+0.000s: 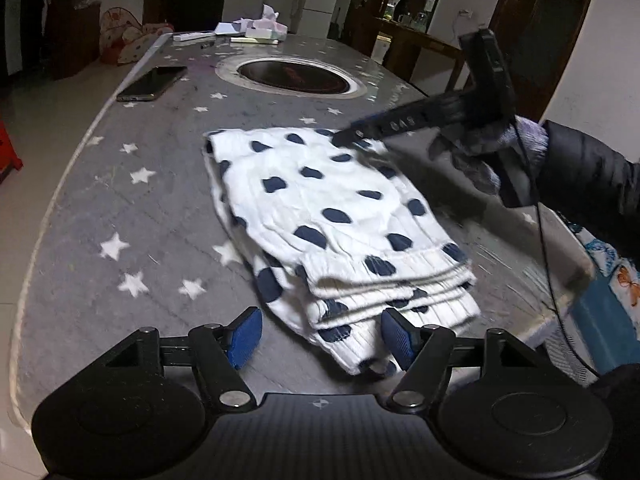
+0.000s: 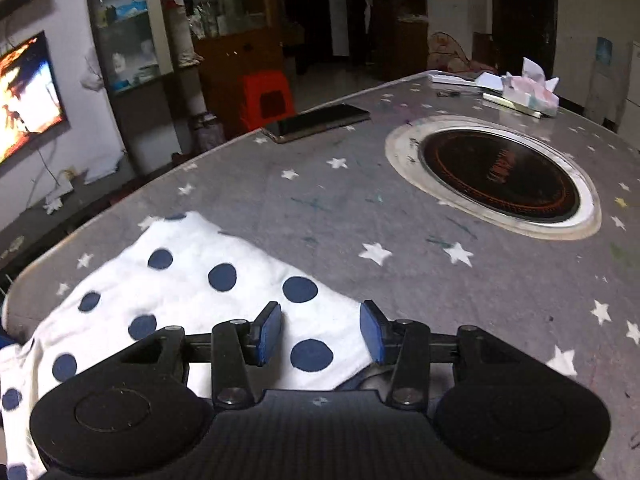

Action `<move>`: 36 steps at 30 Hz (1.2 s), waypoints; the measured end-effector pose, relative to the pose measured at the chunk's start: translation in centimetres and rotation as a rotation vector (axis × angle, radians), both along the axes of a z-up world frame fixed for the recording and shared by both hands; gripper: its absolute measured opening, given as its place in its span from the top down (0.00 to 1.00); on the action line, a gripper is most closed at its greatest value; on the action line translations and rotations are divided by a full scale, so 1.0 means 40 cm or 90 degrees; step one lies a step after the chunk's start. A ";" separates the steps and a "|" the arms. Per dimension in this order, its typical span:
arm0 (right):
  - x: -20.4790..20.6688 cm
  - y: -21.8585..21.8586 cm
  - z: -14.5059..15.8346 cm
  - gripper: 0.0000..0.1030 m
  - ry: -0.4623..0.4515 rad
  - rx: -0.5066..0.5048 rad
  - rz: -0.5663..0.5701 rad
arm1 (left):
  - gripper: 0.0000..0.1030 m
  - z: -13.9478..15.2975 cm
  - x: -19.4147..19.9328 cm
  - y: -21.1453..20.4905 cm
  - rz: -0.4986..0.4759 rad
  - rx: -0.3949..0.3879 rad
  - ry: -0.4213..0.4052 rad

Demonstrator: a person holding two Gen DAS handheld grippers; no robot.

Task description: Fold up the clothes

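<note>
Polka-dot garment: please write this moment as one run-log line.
polka-dot garment: folded, on table | left tool: open | right tool: open, over garment

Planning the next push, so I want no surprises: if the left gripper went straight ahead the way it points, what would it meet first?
Probably the folded polka-dot garment: its ribbed hem lies right ahead of the open left gripper, near its right finger.

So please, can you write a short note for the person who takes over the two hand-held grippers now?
Left hand-held gripper: open, empty, at the near ribbed edge of the sweater.
Right hand-held gripper: open, empty, above the sweater's far edge.
The sweater lies folded in several layers on the table, beside the round burner.
Done: the main folds look finished.
Left: probably only to press the stack flat and tidy its edges.
</note>
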State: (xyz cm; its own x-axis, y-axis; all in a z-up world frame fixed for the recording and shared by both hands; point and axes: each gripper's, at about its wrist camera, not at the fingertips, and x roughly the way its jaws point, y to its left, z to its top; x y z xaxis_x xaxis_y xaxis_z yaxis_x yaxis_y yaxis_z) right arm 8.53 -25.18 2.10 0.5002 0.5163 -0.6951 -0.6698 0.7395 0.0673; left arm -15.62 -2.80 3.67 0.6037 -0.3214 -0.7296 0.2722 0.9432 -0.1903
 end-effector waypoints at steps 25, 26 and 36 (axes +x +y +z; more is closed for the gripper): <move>-0.232 -0.334 0.007 0.48 0.039 -0.066 -0.298 | 0.45 -0.015 0.394 -0.135 -0.050 0.092 -0.047; -0.240 -0.349 0.009 0.48 0.044 -0.054 -0.312 | 0.45 -0.012 0.401 -0.136 -0.050 0.097 -0.046; -0.237 -0.372 0.066 0.48 -0.007 -0.037 -0.313 | 0.40 0.089 0.393 -0.081 0.015 0.047 -0.093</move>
